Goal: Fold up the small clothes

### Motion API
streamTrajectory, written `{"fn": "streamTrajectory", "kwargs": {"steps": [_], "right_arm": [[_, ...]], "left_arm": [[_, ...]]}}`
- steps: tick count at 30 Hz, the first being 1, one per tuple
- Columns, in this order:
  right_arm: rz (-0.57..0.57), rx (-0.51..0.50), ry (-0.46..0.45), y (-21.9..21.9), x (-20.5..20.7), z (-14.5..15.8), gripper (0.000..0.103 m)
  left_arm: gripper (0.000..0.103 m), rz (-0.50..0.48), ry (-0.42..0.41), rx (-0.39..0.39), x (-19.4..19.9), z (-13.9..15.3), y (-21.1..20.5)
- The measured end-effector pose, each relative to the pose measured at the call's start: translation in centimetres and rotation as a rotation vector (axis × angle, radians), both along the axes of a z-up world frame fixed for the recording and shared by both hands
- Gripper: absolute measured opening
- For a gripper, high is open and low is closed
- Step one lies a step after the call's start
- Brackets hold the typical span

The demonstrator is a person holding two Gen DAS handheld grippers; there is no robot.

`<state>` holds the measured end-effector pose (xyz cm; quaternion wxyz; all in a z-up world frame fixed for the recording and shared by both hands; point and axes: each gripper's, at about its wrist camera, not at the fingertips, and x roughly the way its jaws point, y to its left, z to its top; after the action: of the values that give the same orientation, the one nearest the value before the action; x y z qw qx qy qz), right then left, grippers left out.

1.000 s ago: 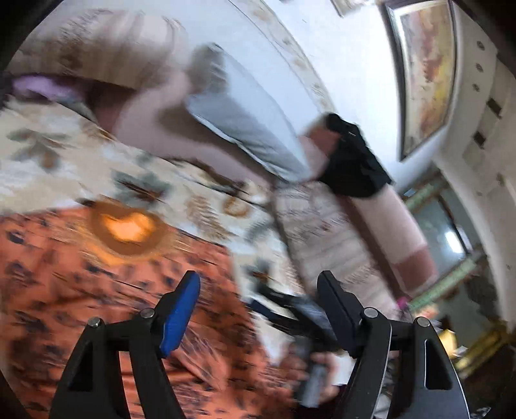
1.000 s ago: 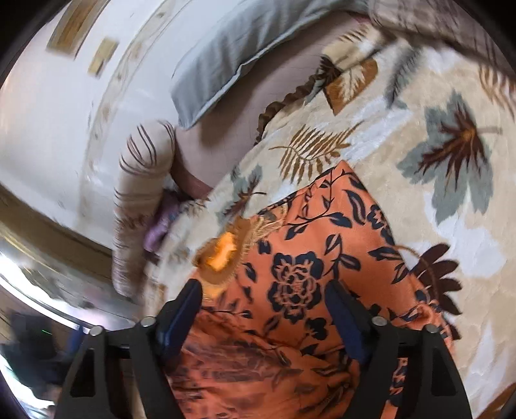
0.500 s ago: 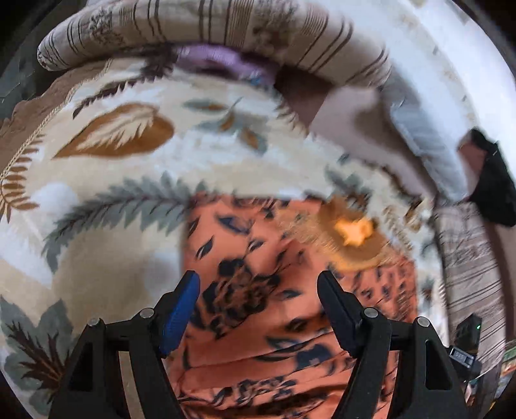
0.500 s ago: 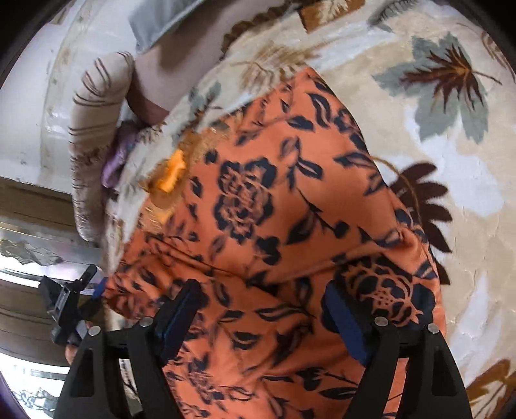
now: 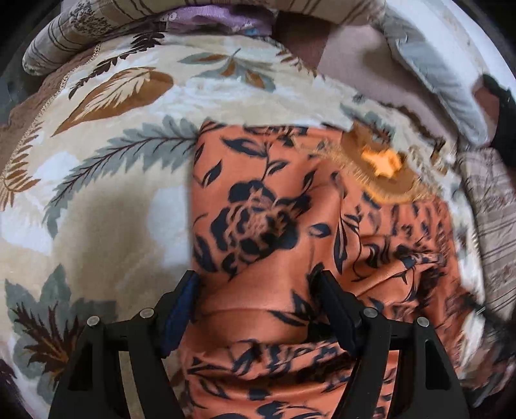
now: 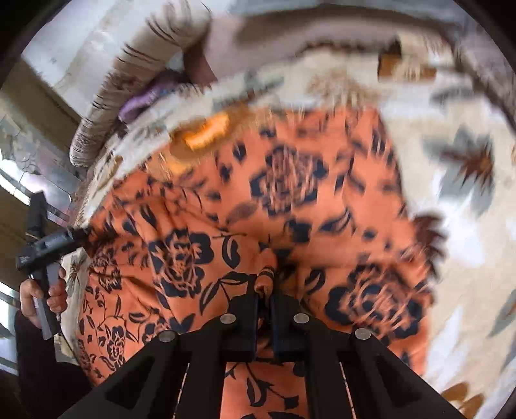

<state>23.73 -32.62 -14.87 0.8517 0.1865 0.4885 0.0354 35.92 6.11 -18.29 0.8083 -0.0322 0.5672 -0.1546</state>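
An orange garment with black flowers point(image 5: 274, 225) lies spread on a leaf-patterned blanket point(image 5: 106, 180); it also fills the right wrist view point(image 6: 290, 206). My left gripper point(image 5: 258, 290) is open, its jaws straddling the garment's near left edge, just above the cloth. My right gripper point(image 6: 264, 290) is shut on a pinch of the garment's near edge, with a fold bunched between the jaws. The left gripper and the hand holding it also show at the far left of the right wrist view point(image 6: 45, 248).
A striped bolster point(image 5: 96, 22) and a purple cloth point(image 5: 219, 19) lie at the blanket's far edge. A grey pillow point(image 5: 438, 83) and a black item point(image 5: 503, 119) sit at the right. An orange-brown motif point(image 5: 383, 164) lies by the garment's far edge.
My right gripper has closed on the garment's near edge. My left gripper has moved lower and closer over the garment's left edge, still open.
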Motion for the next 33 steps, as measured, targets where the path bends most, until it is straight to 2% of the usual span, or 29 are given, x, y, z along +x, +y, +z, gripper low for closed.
{"fn": "streamTrajectory", "kwargs": {"steps": [4, 7, 13, 16, 18, 19, 22, 23, 25, 29, 30, 33], "right_arm": [[-0.050, -0.023, -0.085, -0.4, 0.9, 1.5, 0.006], [-0.086, -0.038, -0.114, -1.2, 1.5, 2.1, 0.006], [-0.180, -0.137, -0.210, -2.4, 3.5, 4.0, 0.006], [-0.276, -0.169, -0.249, -4.4, 4.2, 4.5, 0.006], [-0.323, -0.130, -0.214, -6.3, 5.0, 3.4, 0.007], [-0.320, -0.044, -0.134, -7.6, 5.9, 1.6, 0.010], [-0.372, 0.157, 0.004, -10.1, 6.8, -2.0, 0.010], [-0.395, 0.213, 0.011, -11.0, 6.6, -2.5, 0.010], [-0.440, 0.289, -0.040, -12.4, 5.7, -1.7, 0.015], [-0.498, 0.217, -0.166, -13.1, 3.7, 1.1, 0.025], [-0.496, 0.205, -0.176, -12.9, 3.5, 1.4, 0.032], [-0.432, 0.153, -0.201, -11.2, 3.6, 1.9, 0.033]], "left_arm": [[0.075, -0.036, -0.009, 0.055, -0.6, -0.6, -0.1], [0.076, -0.050, -0.018, 0.056, -0.9, -0.6, 0.0], [0.076, -0.086, -0.041, -0.002, -1.6, 0.6, 0.0], [0.076, -0.119, -0.068, -0.022, -2.2, 1.3, -0.5], [0.076, -0.142, -0.068, -0.018, -2.2, 1.2, -1.2], [0.076, -0.146, -0.066, -0.002, -2.2, 1.0, -1.5], [0.076, -0.152, -0.050, 0.040, -2.0, 0.2, -2.2], [0.076, -0.145, -0.047, 0.038, -1.9, 0.2, -2.2], [0.076, -0.136, -0.050, 0.017, -1.9, 0.6, -1.9], [0.076, -0.104, -0.071, 0.006, -1.9, 1.2, -1.1], [0.076, -0.100, -0.079, -0.001, -1.9, 1.3, -1.0], [0.076, -0.101, -0.124, -0.032, -2.2, 2.4, -1.3]]}}
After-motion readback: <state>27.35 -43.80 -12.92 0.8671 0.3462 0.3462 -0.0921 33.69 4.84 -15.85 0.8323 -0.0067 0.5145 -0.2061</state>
